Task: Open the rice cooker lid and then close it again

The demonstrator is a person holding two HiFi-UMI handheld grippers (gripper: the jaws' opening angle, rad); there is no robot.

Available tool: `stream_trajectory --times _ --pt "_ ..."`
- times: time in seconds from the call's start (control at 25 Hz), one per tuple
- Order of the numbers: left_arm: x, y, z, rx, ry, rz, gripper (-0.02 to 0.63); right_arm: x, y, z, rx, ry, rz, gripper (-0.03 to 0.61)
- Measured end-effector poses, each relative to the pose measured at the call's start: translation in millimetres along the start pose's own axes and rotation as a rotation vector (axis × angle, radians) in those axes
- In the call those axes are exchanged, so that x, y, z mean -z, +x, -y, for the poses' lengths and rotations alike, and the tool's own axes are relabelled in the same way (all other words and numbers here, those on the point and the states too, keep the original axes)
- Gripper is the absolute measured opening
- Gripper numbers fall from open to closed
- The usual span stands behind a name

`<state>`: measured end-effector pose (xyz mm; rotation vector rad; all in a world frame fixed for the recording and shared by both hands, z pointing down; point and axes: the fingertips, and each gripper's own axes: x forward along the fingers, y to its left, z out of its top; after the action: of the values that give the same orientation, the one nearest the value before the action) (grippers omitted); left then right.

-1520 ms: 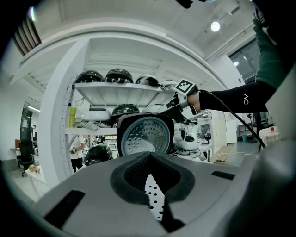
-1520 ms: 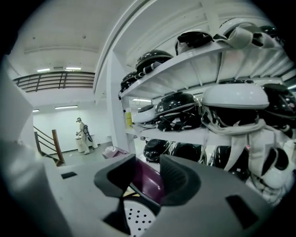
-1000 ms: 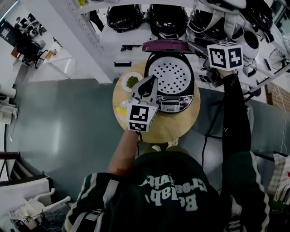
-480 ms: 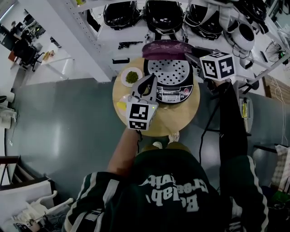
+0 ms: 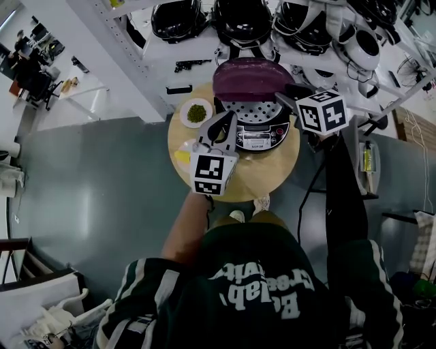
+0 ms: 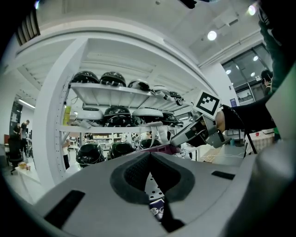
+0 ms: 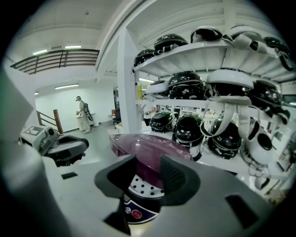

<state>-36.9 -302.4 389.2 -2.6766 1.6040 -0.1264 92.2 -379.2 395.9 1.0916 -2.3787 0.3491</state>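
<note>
Rice cooker (image 5: 259,136) sits on the far side of the round wooden table (image 5: 266,178), close to the shelving. Its purple lid (image 5: 251,78) is part-way up and tilted over the pot. I can see the perforated inner plate (image 5: 253,111) under its front edge, and the control panel (image 5: 257,140) faces me.

Right gripper (image 5: 290,91): reaching in from the right, tips at the lid's right edge. In the right gripper view I read the pads as apart by a modest gap with nothing clamped. The lid and plate show through the gap (actual contact with the lid: can't confirm from any view).

Left gripper (image 5: 229,119): over the table just front-left of the cooker, pointed at it. Fingertips meet, with only a slit behind them, and it holds nothing.

Left of the cooker there's a small white dish (image 5: 196,112) with something green in it. Something yellow (image 5: 182,157) sits near the table's left edge. The shelves behind hold black helmets (image 5: 243,15).
</note>
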Motion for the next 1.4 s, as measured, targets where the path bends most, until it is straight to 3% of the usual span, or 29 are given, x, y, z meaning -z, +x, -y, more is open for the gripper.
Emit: stream_trajectory --times 0.36,0.64,1.4 --pt "6.6 2.3 -5.2 0.007 -0.001 -0.016 0.000 30.6 6.1 -8.9 -0.044 0.134 0.012 0.153" --pt "13.1 8.0 -6.0 0.020 -0.008 -0.026 0.000 52.3 13.0 -0.8 -0.022 0.273 0.054 0.068" --pt "27.0 18.9 -8.9 0.033 -0.035 -0.047 0.000 93.6 44.4 -7.5 0.065 0.160 -0.099 0.032"
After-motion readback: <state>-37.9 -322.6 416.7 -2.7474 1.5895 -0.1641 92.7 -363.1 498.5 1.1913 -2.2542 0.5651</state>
